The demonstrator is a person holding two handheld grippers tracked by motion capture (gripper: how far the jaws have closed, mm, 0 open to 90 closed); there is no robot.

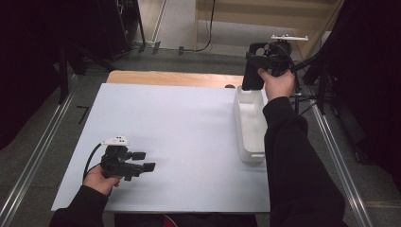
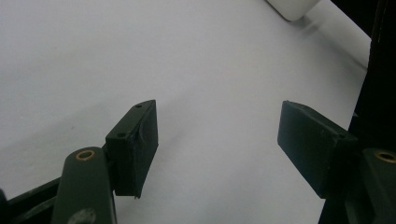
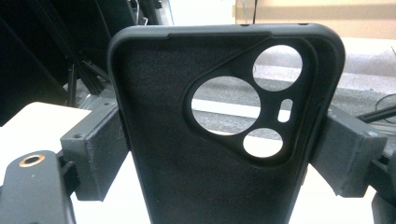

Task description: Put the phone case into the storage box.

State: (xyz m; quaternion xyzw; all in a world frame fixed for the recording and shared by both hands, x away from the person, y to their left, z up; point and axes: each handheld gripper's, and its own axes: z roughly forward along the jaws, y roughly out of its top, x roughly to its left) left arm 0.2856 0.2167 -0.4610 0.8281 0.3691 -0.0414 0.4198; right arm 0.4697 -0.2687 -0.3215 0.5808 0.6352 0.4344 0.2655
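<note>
The phone case [image 1: 254, 66] hangs over the bin's [image 1: 249, 124] far end, right of the table [image 1: 179, 137].

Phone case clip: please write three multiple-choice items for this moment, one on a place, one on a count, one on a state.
1. Where is the black phone case?
A. Lying flat in the middle of the table
B. Held up over the far end of the white bin
C. Between the jaws of the left hand-held gripper

2. How many cut-out holes show in the case's camera panel?
A. One
B. Two
C. Four

3. How do the left hand-held gripper's jaws stand?
A. Apart, with nothing between them
B. Closed on the case
C. Closed on the bin's rim

Answers:
1 B: the high view shows the right hand-held gripper holding the case upright above the bin's far end.
2 C: the right gripper view shows three round holes and one small slot.
3 A: the left gripper view shows bare white table between the two pads.
</note>
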